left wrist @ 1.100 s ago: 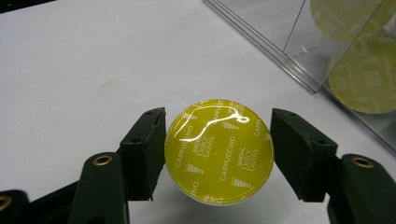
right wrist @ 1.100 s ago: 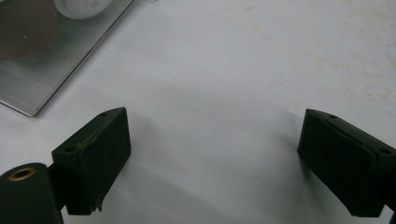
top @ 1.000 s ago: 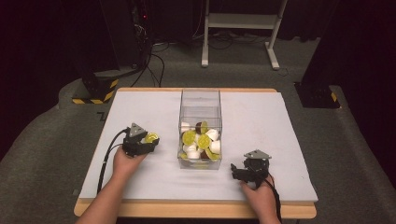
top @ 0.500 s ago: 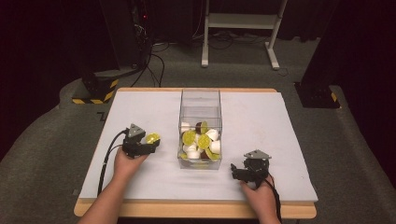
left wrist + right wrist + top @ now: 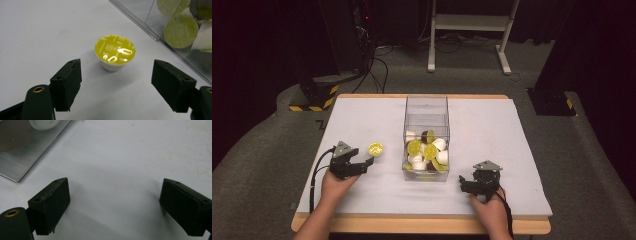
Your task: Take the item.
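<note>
Glossy yellow foil lid on white plastic capsule; clear smooth plastic box.

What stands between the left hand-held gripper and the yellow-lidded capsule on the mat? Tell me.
Nothing visible. The left hand-held gripper is open, and the yellow-lidded capsule stands upright on bare white mat just ahead of its jaws, apart from both. The clear box sits off to one side, not between them.

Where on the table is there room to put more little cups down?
Bare white mat lies left and right of the clear box, and behind it. It is crowded inside the box, and by the left gripper, where one yellow-lidded cup stands.
</note>
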A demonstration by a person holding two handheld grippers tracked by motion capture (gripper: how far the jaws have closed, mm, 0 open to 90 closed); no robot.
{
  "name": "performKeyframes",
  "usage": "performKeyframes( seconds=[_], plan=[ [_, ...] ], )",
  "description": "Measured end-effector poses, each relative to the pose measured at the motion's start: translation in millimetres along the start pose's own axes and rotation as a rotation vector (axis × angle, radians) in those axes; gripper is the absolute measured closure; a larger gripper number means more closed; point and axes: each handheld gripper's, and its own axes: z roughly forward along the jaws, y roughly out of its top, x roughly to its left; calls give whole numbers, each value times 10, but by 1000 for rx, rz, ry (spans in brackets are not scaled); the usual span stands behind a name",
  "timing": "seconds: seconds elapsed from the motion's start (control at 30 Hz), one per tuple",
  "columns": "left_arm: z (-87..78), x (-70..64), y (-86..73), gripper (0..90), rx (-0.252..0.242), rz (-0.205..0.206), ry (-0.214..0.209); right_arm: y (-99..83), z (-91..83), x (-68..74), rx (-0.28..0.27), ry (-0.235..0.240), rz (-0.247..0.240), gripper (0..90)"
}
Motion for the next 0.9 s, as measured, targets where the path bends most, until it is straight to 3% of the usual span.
performKeyframes(
  seconds=[0.03, 0.07, 0.13, 0.17, 0.23, 0.27, 0.3, 0.4, 0.9],
  plan=[
    [-16, 4, -26, 247, -7, -17, 0, 0, 0, 0, 0, 0, 0, 95],
    [-9, -21, -57, 248, -49, -85, 5, 0, 0, 0, 0, 0, 0, 95],
    [-10, -32, -111, 250, -106, -166, -1, 0, 0, 0, 0, 0, 0, 96],
    [-31, -14, -139, 250, -106, -169, 5, 0, 0, 0, 0, 0, 0, 96],
    [-123, 54, -203, 256, -34, -97, 15, 0, 0, 0, 0, 0, 0, 96],
    [-152, 61, -233, 257, -30, -90, 17, 0, 0, 0, 0, 0, 0, 96],
    [-287, 206, -234, 258, 138, 130, 16, 0, 0, 0, 0, 0, 0, 96],
    [-316, 236, -329, 258, 169, 143, 45, 0, 0, -2, -1, 0, -2, 96],
    [-313, 223, -373, 224, 162, 158, 48, -1, 0, 1, 0, 0, 0, 95]
  ],
)
